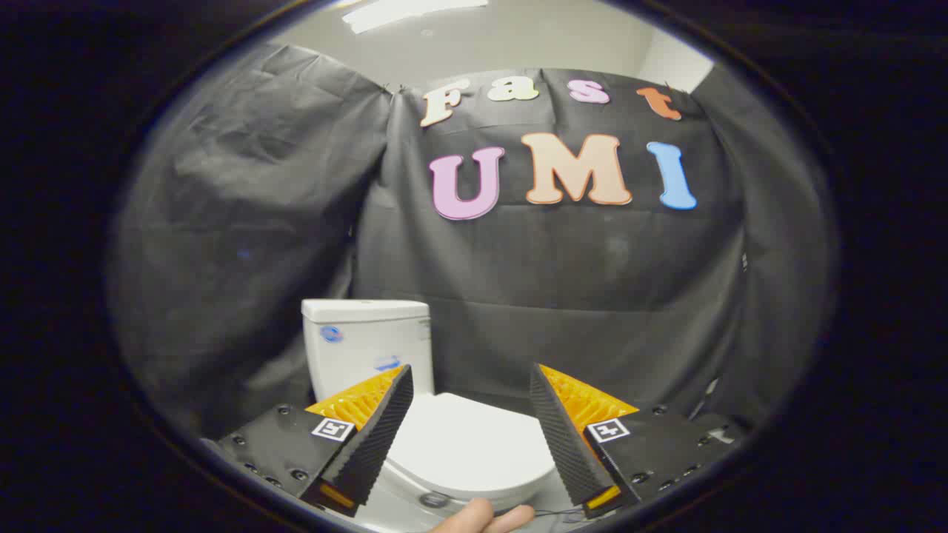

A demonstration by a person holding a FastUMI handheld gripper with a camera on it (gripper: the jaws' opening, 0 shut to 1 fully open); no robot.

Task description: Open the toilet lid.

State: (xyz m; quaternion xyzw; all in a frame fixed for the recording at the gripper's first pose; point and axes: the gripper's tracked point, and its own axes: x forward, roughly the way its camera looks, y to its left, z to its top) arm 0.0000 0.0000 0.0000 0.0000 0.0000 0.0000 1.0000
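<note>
A white toilet stands low against the booth's black cloth wall. Its lid (463, 444) lies flat and closed over the bowl, seen between my two fingers and a little below them. The white tank (366, 344) rises behind the lid, beyond my left finger. My gripper (472, 376) is open and hovers above the lid with a wide gap between the fingertips and nothing held. The front rim of the bowl (437, 497) shows just under the lid.
Black cloth (563, 296) hangs close behind and to both sides of the toilet. A person's fingers (485, 518) show at the very bottom, in front of the bowl. A pale ceiling with a light (407, 11) is overhead.
</note>
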